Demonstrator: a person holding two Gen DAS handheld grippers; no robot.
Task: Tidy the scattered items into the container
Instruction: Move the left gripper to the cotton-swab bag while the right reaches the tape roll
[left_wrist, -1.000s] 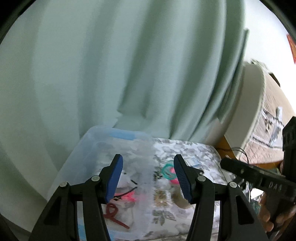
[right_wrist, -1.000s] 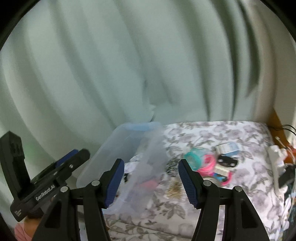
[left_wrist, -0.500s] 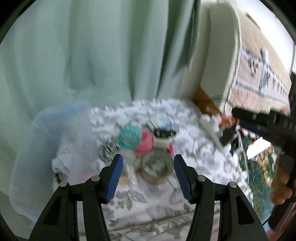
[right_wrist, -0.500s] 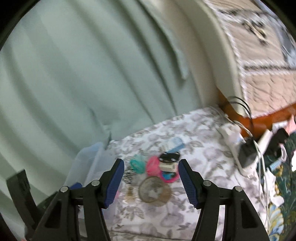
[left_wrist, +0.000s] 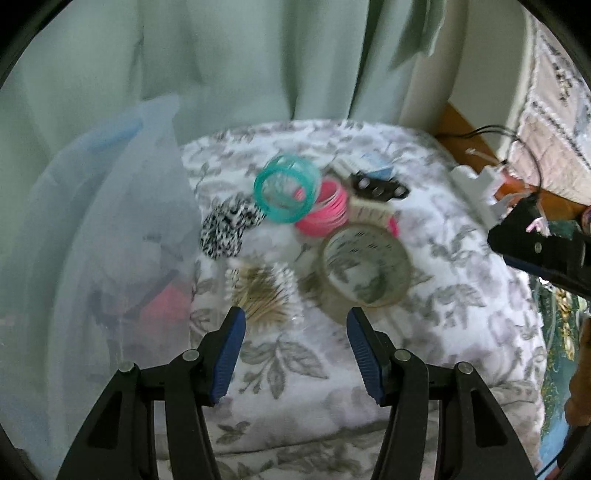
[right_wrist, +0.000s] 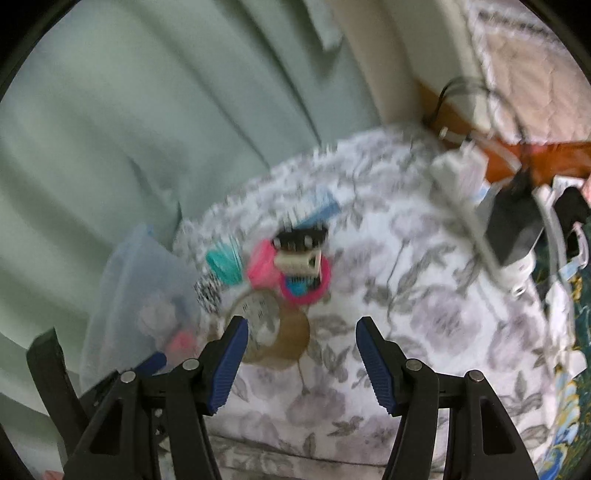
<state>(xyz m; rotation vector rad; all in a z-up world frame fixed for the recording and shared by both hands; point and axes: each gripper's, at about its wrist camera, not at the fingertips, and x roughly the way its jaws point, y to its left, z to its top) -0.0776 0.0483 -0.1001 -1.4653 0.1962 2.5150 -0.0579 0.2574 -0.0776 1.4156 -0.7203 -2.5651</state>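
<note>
Home bedroom, green curtain, quilted mattress

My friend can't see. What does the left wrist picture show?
A black two-finger tool with blue pads hangs open and empty above a grey-flowered white cloth scattered with small things: a clear tape roll, a teal plastic ring and a pink one. A see-through plastic container stands at the left.
</note>
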